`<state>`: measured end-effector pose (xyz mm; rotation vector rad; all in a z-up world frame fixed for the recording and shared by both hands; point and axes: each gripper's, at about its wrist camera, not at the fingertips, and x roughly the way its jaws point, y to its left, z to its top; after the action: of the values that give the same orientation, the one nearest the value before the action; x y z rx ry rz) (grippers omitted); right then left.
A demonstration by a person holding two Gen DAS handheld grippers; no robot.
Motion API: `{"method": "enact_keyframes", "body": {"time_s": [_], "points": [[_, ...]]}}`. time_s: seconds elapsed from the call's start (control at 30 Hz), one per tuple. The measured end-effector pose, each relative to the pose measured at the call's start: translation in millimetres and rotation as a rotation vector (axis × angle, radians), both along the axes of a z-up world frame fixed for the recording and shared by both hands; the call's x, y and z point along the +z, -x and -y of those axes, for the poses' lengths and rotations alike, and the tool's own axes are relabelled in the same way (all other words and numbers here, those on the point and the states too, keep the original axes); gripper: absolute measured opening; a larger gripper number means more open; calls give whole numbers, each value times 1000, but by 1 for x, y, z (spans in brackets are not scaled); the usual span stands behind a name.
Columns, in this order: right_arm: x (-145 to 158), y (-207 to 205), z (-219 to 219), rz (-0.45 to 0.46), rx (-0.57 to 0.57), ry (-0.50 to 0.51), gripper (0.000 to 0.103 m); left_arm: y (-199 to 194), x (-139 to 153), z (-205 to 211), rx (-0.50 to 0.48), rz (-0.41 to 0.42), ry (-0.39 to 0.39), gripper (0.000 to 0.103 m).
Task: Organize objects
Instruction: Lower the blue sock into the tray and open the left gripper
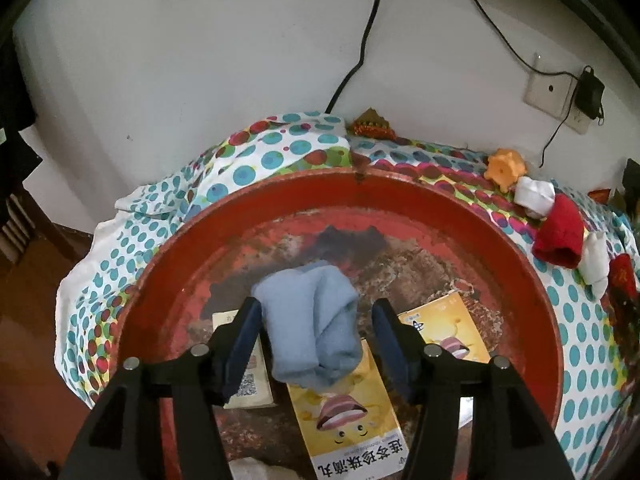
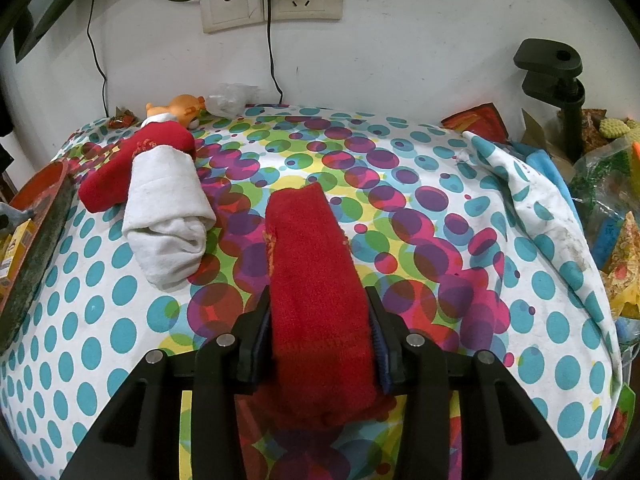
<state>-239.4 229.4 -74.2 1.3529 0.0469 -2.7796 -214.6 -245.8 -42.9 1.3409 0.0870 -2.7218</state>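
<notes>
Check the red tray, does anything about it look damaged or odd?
Yes. The tray's floor is badly worn, with paint flaked to dark and rusty patches. The blue sock lies bunched partly on a yellow box, between the open left gripper's jaws.

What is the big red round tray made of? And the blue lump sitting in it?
The red tray looks like painted metal: the paint has flaked off its floor, leaving brown rusty-looking patches. That's a guess, though. The blue lump looks like soft knitted cloth, probably a rolled sock, going by its matte, fuzzy folds.
</notes>
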Motion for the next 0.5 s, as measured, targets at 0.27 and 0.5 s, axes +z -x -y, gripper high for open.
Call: {"method": "enact_keyframes", "body": {"time_s": [0.27,0.5], "points": [[0,0,0,0,0,-1,40,-34,15,-14,16,-69,4,59],[0,0,0,-1,-2,-1,40,-92,20,-59,-68,-114,-34,59]]}}
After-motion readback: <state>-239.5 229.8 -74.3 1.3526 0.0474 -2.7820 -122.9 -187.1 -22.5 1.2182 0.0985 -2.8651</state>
